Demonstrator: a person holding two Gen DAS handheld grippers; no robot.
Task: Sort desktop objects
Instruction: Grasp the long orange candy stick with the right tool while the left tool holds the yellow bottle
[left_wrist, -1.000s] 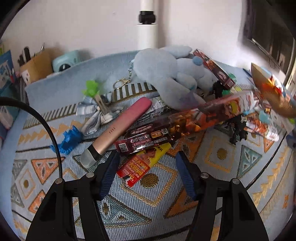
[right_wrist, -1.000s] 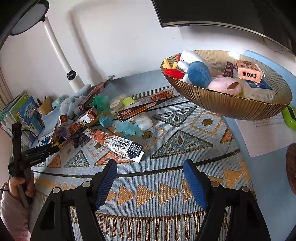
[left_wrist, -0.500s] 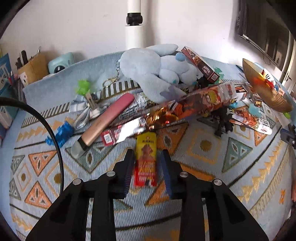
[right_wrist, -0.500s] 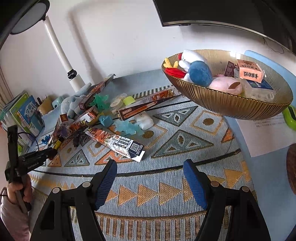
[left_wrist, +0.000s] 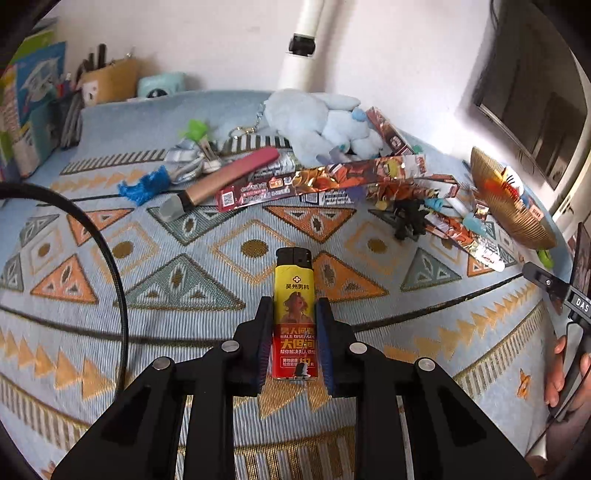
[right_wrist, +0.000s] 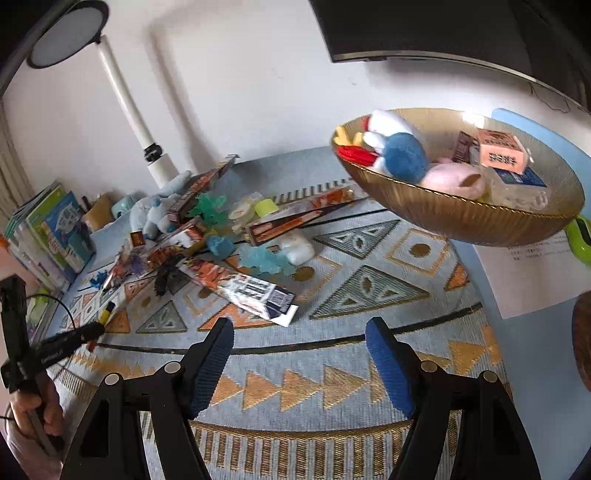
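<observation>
My left gripper (left_wrist: 293, 314) is shut on a yellow and red lighter (left_wrist: 294, 306) with a black cap, held above the patterned mat (left_wrist: 177, 280). In the right wrist view the lighter (right_wrist: 106, 313) shows small at the left gripper's tip at far left. My right gripper (right_wrist: 301, 343) is open and empty over the mat's front part. A gold ribbed bowl (right_wrist: 461, 214) at the right holds plush toys and small boxes; it also shows in the left wrist view (left_wrist: 509, 210).
A pile lies at the mat's back: a blue plush (left_wrist: 325, 122), a pink pen-shaped device (left_wrist: 229, 177), long foil card packs (left_wrist: 332, 177), a black spiky toy (left_wrist: 408, 221), a blue clip (left_wrist: 144, 186). A lamp post (left_wrist: 303, 44), books (left_wrist: 26, 107) and a paper sheet (right_wrist: 535, 273) surround it.
My left gripper closed on the lighter beside the card packs, then drew back toward the mat's front with it. The right gripper stayed open and still.
</observation>
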